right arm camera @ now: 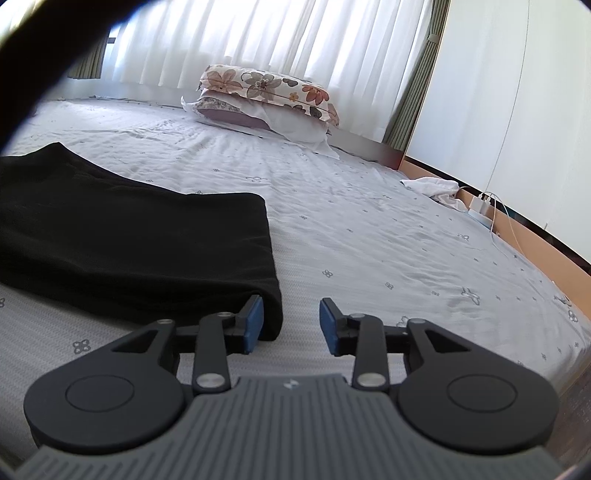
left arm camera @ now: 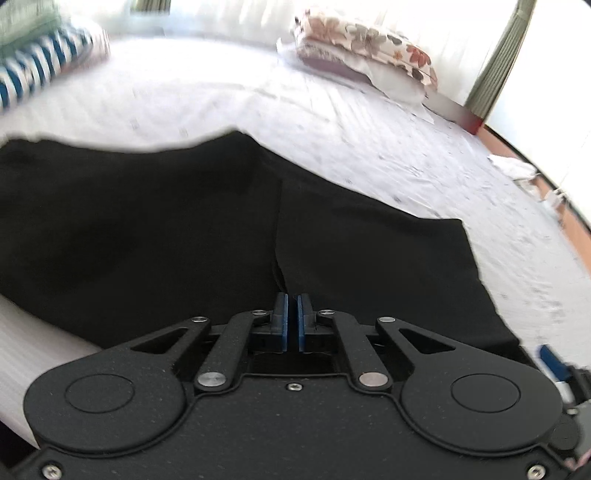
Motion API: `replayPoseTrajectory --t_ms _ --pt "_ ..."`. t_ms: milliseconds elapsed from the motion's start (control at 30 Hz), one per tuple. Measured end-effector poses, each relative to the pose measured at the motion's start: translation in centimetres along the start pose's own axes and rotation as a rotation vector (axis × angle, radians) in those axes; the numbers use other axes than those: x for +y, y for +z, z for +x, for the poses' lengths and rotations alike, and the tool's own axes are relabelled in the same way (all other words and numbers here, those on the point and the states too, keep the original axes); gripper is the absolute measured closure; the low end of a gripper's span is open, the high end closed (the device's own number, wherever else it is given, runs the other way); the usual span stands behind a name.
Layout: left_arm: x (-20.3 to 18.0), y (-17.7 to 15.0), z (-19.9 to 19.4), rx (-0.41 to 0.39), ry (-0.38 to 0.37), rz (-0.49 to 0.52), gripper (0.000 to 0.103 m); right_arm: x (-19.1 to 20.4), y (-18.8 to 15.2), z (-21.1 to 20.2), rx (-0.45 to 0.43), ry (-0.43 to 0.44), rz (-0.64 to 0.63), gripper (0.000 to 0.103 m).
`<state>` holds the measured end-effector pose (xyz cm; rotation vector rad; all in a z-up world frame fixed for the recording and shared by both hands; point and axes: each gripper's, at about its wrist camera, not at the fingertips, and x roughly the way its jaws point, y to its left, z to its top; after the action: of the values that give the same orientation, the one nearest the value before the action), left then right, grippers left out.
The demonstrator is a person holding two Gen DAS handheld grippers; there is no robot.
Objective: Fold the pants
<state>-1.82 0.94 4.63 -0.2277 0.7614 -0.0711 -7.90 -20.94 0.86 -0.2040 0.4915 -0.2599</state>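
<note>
The pants (right arm camera: 140, 243) lie flat on the bed (right arm camera: 369, 240); my left gripper (left arm camera: 291, 319) is pressed together at their near edge, my right gripper (right arm camera: 290, 319) is spread around the near corner, so I seat fabric deep before closing.

Bright daylight from behind the curtains, one view blurred, one sharp

In the left wrist view the curtains (left arm camera: 221, 14) and the far sheet (left arm camera: 192, 74) burn out to near white, the striped bedding (left arm camera: 44, 66) at upper left smears with motion blur, and the black pants (left arm camera: 147, 221) show almost no detail; only the left gripper (left arm camera: 292, 321) looks crisp. The right wrist view is sharper and more even: the curtains (right arm camera: 258, 37) glow, the sheet (right arm camera: 369, 240) shows soft creases, the pants (right arm camera: 129, 240) stay a dark mass. Fisheye bending curves the bed edges, and dark vignetting fills the corners
</note>
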Motion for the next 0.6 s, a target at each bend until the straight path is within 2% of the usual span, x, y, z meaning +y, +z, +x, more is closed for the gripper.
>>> replayPoseTrajectory --t_ms 233,400,467,533,600 --pt "0.2 -0.4 -0.4 -0.072 0.162 0.094 0.102 -0.8 1.0 -0.3 -0.030 0.031 0.063 0.042" --pt "1.5 0.0 0.4 -0.014 0.148 0.048 0.101 -0.6 1.9 0.8 -0.019 0.071 0.055 0.039" --pt "1.7 0.0 0.3 -0.016 0.140 0.037 0.098 0.1 1.6 1.6 0.019 0.079 0.017 0.034" --pt "1.9 0.2 0.5 -0.020 0.121 0.032 0.096 0.9 0.9 2.7 0.106 0.077 -0.024 0.034" --pt "1.5 0.4 0.4 -0.023 0.091 0.045 0.092 1.4 0.3 2.5 0.100 0.071 -0.039 0.035"
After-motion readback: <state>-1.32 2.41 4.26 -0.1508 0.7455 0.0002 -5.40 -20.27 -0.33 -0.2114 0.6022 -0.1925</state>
